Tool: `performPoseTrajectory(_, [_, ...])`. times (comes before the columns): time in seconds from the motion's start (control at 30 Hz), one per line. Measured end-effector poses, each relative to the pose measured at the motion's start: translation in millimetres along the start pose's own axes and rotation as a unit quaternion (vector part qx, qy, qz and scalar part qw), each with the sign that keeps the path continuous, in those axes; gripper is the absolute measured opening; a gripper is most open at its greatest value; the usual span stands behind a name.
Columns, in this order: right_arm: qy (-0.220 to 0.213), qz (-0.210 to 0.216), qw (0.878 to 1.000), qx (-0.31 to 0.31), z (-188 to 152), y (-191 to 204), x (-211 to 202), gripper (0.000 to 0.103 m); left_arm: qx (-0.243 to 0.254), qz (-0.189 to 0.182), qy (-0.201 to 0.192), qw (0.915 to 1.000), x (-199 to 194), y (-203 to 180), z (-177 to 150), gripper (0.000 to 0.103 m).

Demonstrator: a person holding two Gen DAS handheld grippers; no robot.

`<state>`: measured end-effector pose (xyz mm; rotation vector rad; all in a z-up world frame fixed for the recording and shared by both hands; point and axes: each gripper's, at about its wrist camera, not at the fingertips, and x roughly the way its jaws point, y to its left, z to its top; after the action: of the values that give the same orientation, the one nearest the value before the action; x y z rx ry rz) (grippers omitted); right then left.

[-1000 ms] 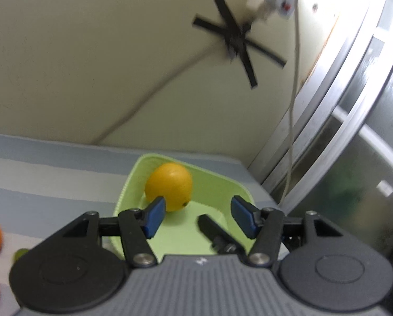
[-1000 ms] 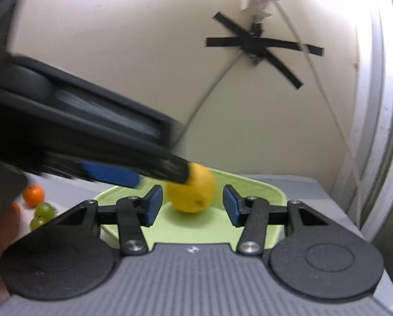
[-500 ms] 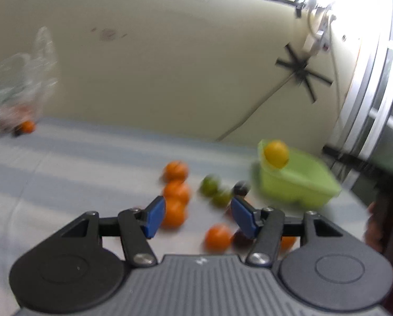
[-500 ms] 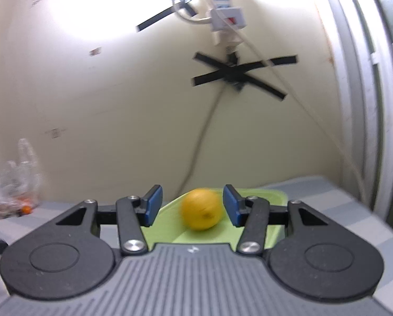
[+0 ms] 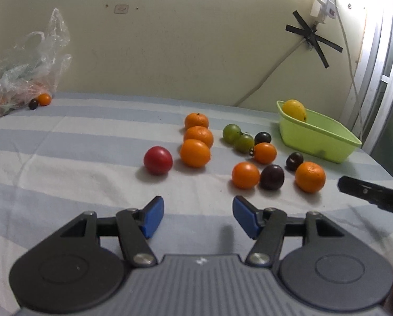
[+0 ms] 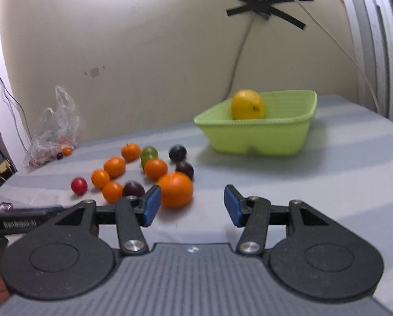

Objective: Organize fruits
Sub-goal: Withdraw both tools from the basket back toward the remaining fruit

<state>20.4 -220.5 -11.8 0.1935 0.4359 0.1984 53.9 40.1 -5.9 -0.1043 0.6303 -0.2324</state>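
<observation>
White lettering is seen on the left gripper's (image 5: 197,220) side in the right view, too blurred to be read. Both it and the right gripper (image 6: 191,208) are parted and empty, jaws just widened; a lemon (image 6: 247,104) is held by the basket (image 6: 257,137).

Pretty plain room: a cream wall (image 5: 186,44) with a few scuffs, black tape (image 6: 267,5) stuck on it in a cross holding a cable (image 5: 265,79), a window frame (image 5: 380,65) far right, bright light up top, striped cloth (image 5: 78,142) underneath.
</observation>
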Motion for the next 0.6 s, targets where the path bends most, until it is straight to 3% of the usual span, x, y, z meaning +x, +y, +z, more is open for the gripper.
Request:
performPoseTrajectory(0.1, [-0.015, -0.021, 1.000, -0.011, -1, 6, -1, 0.068, -0.007, -0.003, -0.002, 1.0000, -1, 3, -2, 0.059])
performPoseTrajectory(0.6, [-0.002, -0.045, 0.999, -0.028, -5, 8, 6, 0.068, 0.010, -0.012, -0.043, 0.9989, -11, -3, -5, 0.060])
